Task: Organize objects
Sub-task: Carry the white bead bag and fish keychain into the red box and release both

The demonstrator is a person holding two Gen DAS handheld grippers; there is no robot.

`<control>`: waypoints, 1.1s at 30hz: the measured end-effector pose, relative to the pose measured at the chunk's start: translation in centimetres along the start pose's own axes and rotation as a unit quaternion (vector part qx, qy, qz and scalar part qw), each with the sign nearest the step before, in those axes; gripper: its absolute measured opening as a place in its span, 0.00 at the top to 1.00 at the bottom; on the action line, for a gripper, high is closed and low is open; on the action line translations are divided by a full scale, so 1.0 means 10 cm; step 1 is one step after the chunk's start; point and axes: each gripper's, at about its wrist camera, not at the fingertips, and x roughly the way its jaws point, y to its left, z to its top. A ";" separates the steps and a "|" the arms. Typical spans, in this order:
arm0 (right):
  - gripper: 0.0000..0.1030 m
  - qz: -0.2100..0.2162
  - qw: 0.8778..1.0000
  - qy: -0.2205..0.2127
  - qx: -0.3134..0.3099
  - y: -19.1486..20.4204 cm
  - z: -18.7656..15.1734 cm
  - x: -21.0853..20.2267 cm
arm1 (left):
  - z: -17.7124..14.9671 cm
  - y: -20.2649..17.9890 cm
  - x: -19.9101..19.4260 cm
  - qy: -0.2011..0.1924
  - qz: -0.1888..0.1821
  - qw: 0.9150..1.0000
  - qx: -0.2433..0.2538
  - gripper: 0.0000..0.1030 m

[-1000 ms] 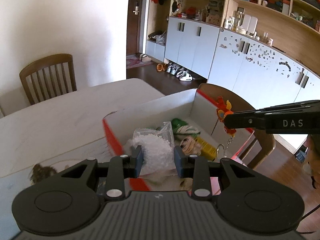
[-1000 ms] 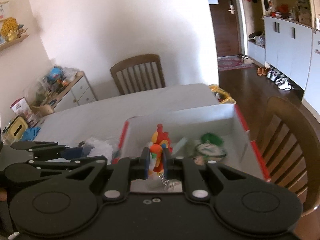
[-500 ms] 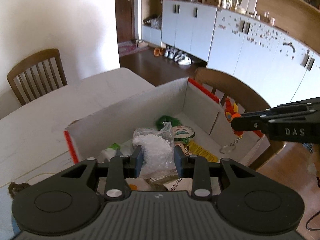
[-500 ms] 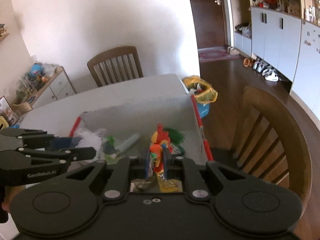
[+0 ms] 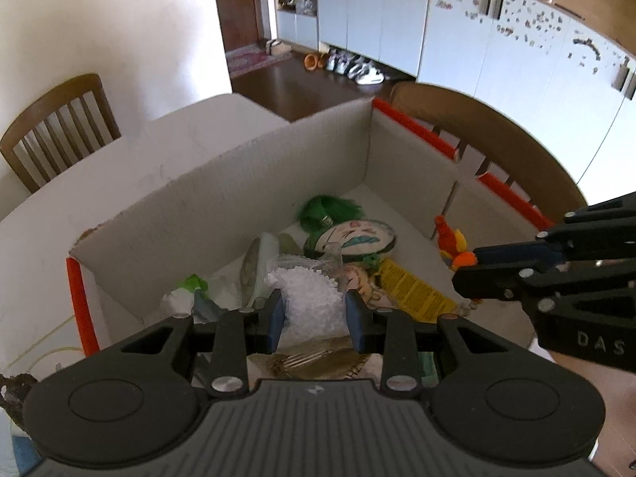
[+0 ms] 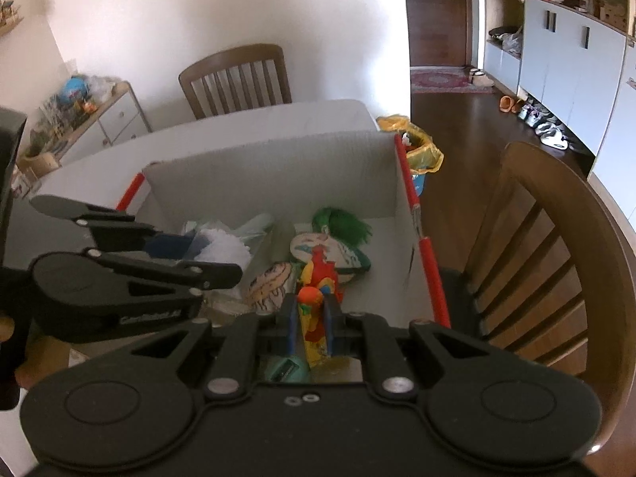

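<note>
My left gripper (image 5: 314,312) is shut on a clear bag of white beads (image 5: 312,298) and holds it over the near left part of a white cardboard box (image 5: 222,194) with red edges. My right gripper (image 6: 312,320) is shut on a red, orange and yellow toy keychain (image 6: 318,278) above the box's (image 6: 270,175) near right side. From the left wrist view the right gripper (image 5: 473,266) reaches in from the right with the toy (image 5: 449,238) sticking out. In the right wrist view the left gripper (image 6: 206,262) hangs at the left with the bag (image 6: 222,248).
Inside the box lie a green tassel (image 5: 328,208), a painted oval piece (image 5: 353,236), a yellow leaflet (image 5: 413,290) and crumpled white paper (image 5: 187,298). A wooden chair (image 6: 548,238) stands right of the box, another (image 6: 238,75) behind the white table (image 5: 119,159). A yellow-lined bin (image 6: 413,147) sits on the floor.
Both grippers have moved forward and down over the box with their loads still held. The box interior now fills more of each view.
</note>
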 end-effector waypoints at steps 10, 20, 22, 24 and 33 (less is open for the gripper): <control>0.86 -0.013 0.999 0.028 -0.019 0.02 -0.07 0.18 | -0.04 0.03 0.19 0.035 0.002 0.999 -0.006 0.69; 0.79 -0.008 0.999 0.024 -0.022 0.00 -0.04 0.15 | -0.04 0.09 0.20 0.041 0.005 0.999 -0.028 0.69; 0.79 -0.004 1.000 0.022 -0.021 0.00 -0.03 0.13 | -0.05 0.10 0.16 0.034 0.009 0.999 -0.035 0.68; 0.79 -0.001 1.000 0.019 -0.020 0.01 -0.02 0.10 | -0.06 0.10 0.12 0.030 0.006 0.999 -0.038 0.68; 0.74 0.015 1.000 0.001 -0.014 0.05 0.02 -0.08 | -0.12 0.11 -0.14 -0.009 0.008 0.999 -0.050 0.44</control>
